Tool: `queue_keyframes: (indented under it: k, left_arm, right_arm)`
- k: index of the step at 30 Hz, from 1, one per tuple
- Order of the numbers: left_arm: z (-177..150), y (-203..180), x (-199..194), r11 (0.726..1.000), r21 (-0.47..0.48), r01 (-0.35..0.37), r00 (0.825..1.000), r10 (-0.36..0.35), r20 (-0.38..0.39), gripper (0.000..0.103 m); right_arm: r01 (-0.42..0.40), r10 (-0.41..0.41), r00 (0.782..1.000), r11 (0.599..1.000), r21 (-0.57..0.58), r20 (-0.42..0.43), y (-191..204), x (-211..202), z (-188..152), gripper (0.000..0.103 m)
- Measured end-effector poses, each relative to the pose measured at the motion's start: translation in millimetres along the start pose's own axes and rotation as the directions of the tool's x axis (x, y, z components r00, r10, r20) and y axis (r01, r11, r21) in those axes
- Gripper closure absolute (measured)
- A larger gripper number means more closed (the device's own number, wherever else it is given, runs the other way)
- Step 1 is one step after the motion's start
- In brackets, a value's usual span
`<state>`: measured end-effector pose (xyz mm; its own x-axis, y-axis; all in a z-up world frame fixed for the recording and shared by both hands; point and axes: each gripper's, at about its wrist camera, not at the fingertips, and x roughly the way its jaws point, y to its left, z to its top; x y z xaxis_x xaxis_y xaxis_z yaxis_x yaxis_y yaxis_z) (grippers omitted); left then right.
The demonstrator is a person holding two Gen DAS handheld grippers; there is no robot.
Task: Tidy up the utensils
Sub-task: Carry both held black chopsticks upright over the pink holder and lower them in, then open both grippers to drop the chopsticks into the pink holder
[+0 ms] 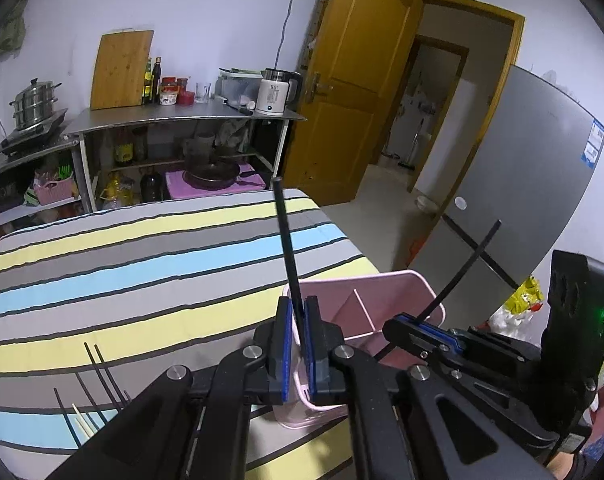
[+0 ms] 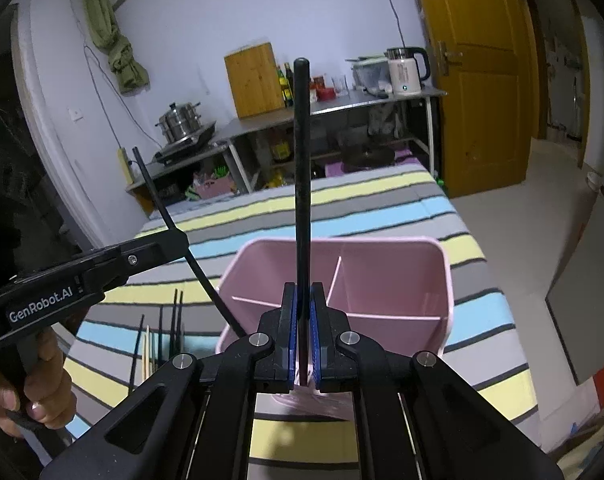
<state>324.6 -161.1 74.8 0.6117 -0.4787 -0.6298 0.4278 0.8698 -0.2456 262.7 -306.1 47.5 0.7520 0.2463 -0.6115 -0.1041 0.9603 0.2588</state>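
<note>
Two grippers are in service, one black chopstick in each. Left gripper [image 1: 298, 344]: blue-padded fingers [image 1: 287, 336] drawn together and clamped on the left chopstick [image 1: 287, 240], which stands nearly upright and leans slightly toward 11 o'clock in the left wrist view. Right gripper [image 2: 302, 336]: fingers likewise pinched tight on the right chopstick [image 2: 302, 160], which rises toward 12 o'clock in its own view. Each stick is gripped low on its shaft with most of its length pointing away from the hand; in my judgement this keeps the short lower end free to be dropped into a compartment.

Pink divided holder [image 2: 442, 280] stands on the striped cloth [image 1: 122, 260], directly beyond both grippers, at 4 o'clock of the cloth in the left wrist view. Its partitions form several compartments, all apparently empty as far as can be seen. Both grippers sit close over its near rim, so insertion appears to be the step in hand.

Remaining stock: several loose chopsticks [image 2: 158, 340], dark and pale, lie on the cloth at 9 o'clock of the holder in the right wrist view. Sorting is judged barely begun.

Legible writing: "GenRobot.AI" on the left gripper's body, seen in the right wrist view. Blue label [image 1: 596, 142] on the refrigerator [image 1: 542, 160]: not readable.
</note>
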Motion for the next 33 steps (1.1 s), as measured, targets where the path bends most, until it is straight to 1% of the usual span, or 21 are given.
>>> queue_keyframes:
  k: [3, 5, 7, 10, 17, 21, 26, 29, 31, 33]
  left_arm:
    - [-3.0, -1.2, -0.3, 1.0, 0.016, -0.019, 1.0, 0.019, 0.008, 0.096]
    - [-3.4, -2.9, -3.0, 0.999, 0.022, -0.027, 1.0, 0.027, 0.014, 0.096]
    - [-4.4, -4.0, -7.7, 0.999, 0.023, -0.033, 0.999, 0.032, 0.021, 0.095]
    - [-6.9, -3.2, -16.4, 0.999, 0.018, -0.038, 0.999, 0.038, 0.036, 0.091]
    - [-16.5, -0.2, -49.6, 0.999, 0.0, -0.05, 0.996, 0.05, 0.08, 0.089]
    - [-30.2, 5.2, -72.5, 0.998, -0.017, -0.062, 0.993, 0.063, 0.102, 0.08]
    - [-50.7, 13.1, -99.3, 0.995, -0.032, -0.093, 0.988, 0.096, 0.124, 0.076]
    - [-62.1, 18.1, -114.6, 0.993, -0.044, -0.114, 0.983, 0.119, 0.138, 0.068]
    - [-70.5, 21.3, -124.7, 0.99, -0.048, -0.131, 0.979, 0.137, 0.148, 0.06]
    - [-77.7, 23.1, -131.2, 0.988, -0.054, -0.147, 0.977, 0.153, 0.149, 0.058]
  right_arm:
    - [0.008, -0.008, 1.0, 1.0, 0.005, -0.014, -0.2, 1.7, -0.8, 0.097]
    - [0.013, -0.013, 1.0, 1.0, 0.002, -0.013, 1.2, -0.3, -0.5, 0.095]
    - [0.015, -0.015, 1.0, 1.0, -0.001, -0.007, 1.9, -3.4, -1.2, 0.088]
    - [0.025, -0.025, 1.0, 1.0, -0.001, 0.001, 0.8, -10.3, -2.1, 0.087]
    - [0.04, -0.04, 0.999, 0.999, 0.009, 0.028, 1.0, -32.0, -6.3, 0.086]
    - [0.038, -0.038, 0.998, 0.999, 0.006, 0.046, 7.8, -47.4, -11.0, 0.086]
    - [0.014, -0.013, 0.997, 1.0, -0.019, 0.079, 23.8, -68.6, -19.8, 0.086]
    - [-0.003, 0.007, 0.996, 0.999, -0.04, 0.087, 36.6, -77.7, -26.7, 0.086]
    - [-0.011, 0.016, 0.996, 0.998, -0.057, 0.091, 44.3, -82.2, -30.6, 0.086]
    - [-0.021, 0.027, 0.995, 0.997, -0.071, 0.093, 51.3, -85.1, -34.7, 0.086]
